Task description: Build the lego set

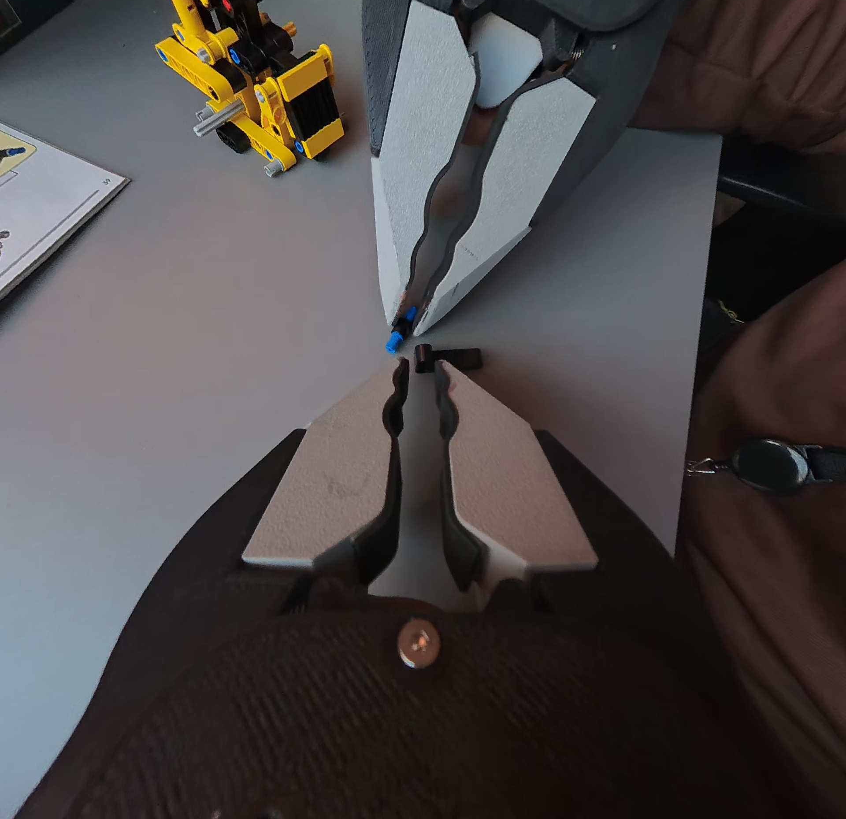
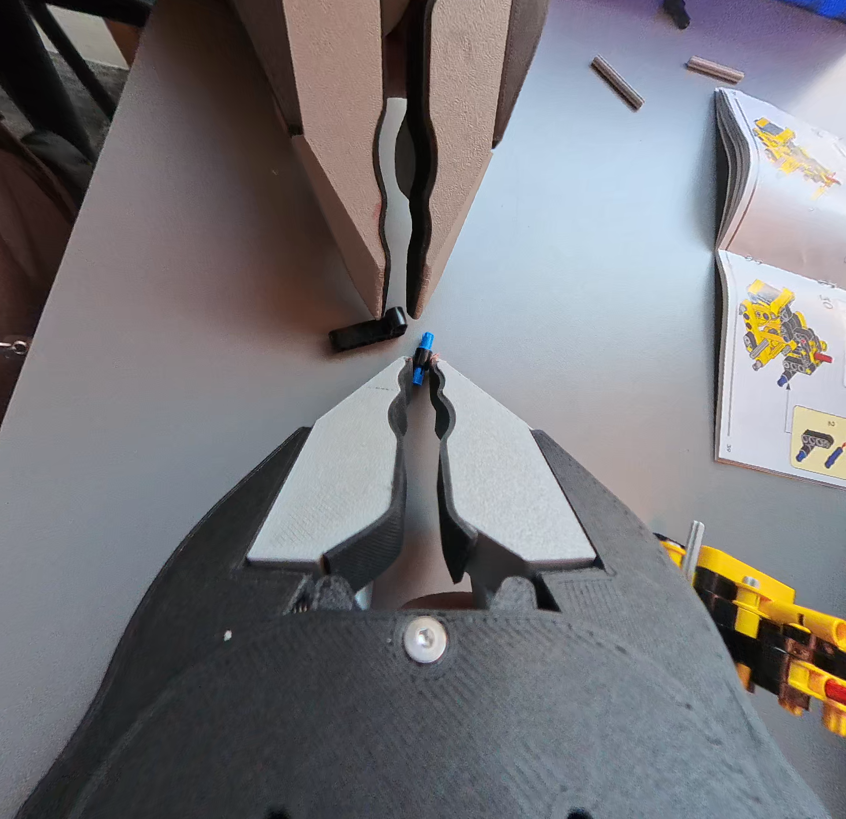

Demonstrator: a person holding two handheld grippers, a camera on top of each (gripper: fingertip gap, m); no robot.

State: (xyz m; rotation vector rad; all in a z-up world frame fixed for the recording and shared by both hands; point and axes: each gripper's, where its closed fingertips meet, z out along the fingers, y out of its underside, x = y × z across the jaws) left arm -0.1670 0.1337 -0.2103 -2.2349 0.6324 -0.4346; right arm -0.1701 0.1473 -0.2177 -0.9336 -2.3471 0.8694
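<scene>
My left gripper [image 1: 421, 363] is shut on the short end of a black L-shaped beam [image 1: 458, 356], held low over the grey table; the beam's long arm sticks out to the right. My right gripper [image 1: 405, 323] comes in from the opposite side, tip to tip, shut on a small blue pin [image 1: 393, 341] whose free end points toward the beam. The right wrist view shows the same: the right gripper [image 2: 422, 362] with the pin [image 2: 425, 341], and the left gripper [image 2: 397, 315] on the beam [image 2: 361, 334]. A small gap separates pin and beam.
The yellow and black lego vehicle [image 1: 256, 87] stands behind, also at lower right [image 2: 755, 614]. An open instruction booklet [image 2: 787, 293] lies beside it. Two brown axles [image 2: 615, 82] and a small black part [image 2: 676, 7] lie farther off. The table edge [image 1: 705, 293] and a person's brown garment [image 1: 778, 614] are close. My two grippers' fingertips are within a few centimetres of each other.
</scene>
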